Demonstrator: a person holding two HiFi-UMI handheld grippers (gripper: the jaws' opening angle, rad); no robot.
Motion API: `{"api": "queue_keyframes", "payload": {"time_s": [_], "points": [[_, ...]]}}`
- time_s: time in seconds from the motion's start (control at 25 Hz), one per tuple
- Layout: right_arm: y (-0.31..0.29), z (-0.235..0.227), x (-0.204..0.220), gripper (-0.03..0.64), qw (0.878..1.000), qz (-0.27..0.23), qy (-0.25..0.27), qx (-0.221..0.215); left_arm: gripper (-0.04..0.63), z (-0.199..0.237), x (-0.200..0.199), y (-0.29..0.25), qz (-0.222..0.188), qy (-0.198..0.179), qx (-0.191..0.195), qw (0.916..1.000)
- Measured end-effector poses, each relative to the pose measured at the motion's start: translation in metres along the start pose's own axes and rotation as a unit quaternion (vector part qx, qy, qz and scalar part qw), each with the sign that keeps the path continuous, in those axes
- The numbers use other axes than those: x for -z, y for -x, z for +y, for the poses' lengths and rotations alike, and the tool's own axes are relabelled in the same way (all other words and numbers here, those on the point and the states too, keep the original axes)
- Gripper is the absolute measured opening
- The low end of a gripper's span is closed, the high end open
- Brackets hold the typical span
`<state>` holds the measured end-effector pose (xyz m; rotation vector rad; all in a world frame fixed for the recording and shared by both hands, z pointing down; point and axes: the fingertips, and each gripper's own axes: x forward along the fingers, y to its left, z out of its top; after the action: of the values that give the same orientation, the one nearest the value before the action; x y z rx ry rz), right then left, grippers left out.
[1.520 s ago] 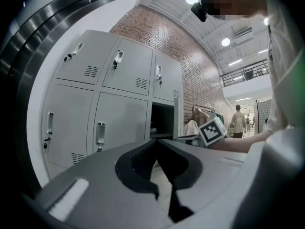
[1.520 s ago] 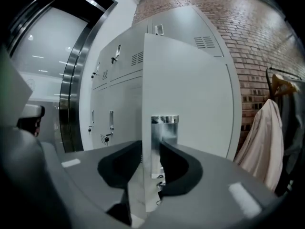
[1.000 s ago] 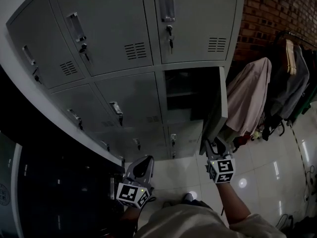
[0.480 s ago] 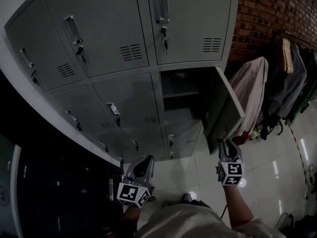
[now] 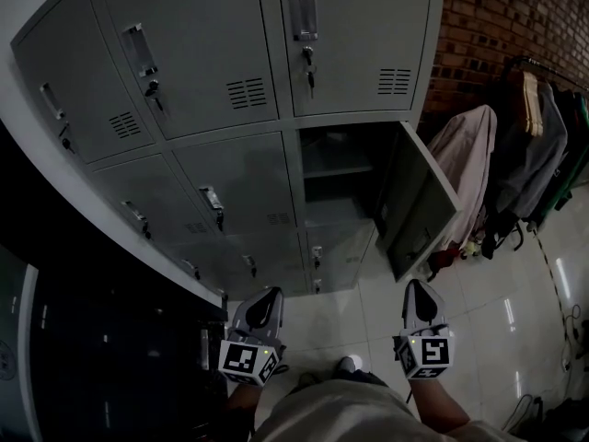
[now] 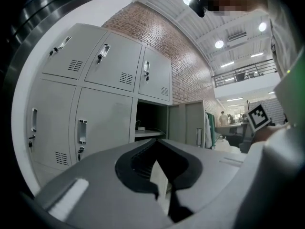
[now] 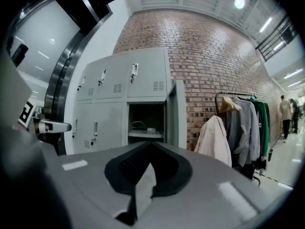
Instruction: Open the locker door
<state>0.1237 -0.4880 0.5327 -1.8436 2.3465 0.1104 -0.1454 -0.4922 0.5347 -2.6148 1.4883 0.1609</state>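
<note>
The grey locker door (image 5: 419,205) in the middle row at the right stands swung open, and its dark compartment (image 5: 336,168) with a shelf shows. My right gripper (image 5: 417,288) hangs below the door's lower edge, apart from it. Its jaws have just closed and nothing is between them. In the right gripper view the door (image 7: 179,113) stands edge-on beyond the right gripper (image 7: 151,144). My left gripper (image 5: 264,297) is shut and empty, low in front of the closed lockers. The left gripper view shows the open door (image 6: 193,123) past the left gripper (image 6: 156,141).
The other locker doors (image 5: 184,53) are closed, with keys in their locks. A clothes rack with hanging coats (image 5: 525,145) stands against the brick wall (image 5: 502,17) just right of the open door. A dark panel (image 5: 101,339) is at the left, and the floor (image 5: 497,311) is tiled.
The door has swung further open. My right gripper has left the door's edge, drawn back toward me and shut. The left gripper has not moved.
</note>
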Motion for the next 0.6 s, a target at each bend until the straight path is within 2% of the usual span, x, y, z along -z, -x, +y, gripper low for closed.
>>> {"api": "queue_keyframes", "payload": {"time_s": [0.08, 0.32, 0.4, 0.6], "points": [[0.003, 0.015, -0.011, 0.0, 1.0, -0.011, -0.006, -0.012, 0.0, 0.0, -0.005, 0.005, -0.002, -0.022, -0.014, 0.9997], [0.011, 0.054, -0.022, 0.0, 0.998, -0.027, -0.015, -0.054, 0.015, -0.009, -0.024, 0.033, -0.032, -0.043, 0.003, 0.9986], [0.018, 0.065, -0.016, 0.0, 0.998, -0.017, -0.021, -0.061, 0.025, -0.008, -0.023, 0.044, -0.032, -0.04, 0.007, 0.9987], [0.038, 0.066, 0.018, 0.0, 0.999, 0.018, -0.017, -0.046, 0.025, -0.004, 0.002, 0.061, -0.015, -0.021, 0.018, 0.9995]]}}
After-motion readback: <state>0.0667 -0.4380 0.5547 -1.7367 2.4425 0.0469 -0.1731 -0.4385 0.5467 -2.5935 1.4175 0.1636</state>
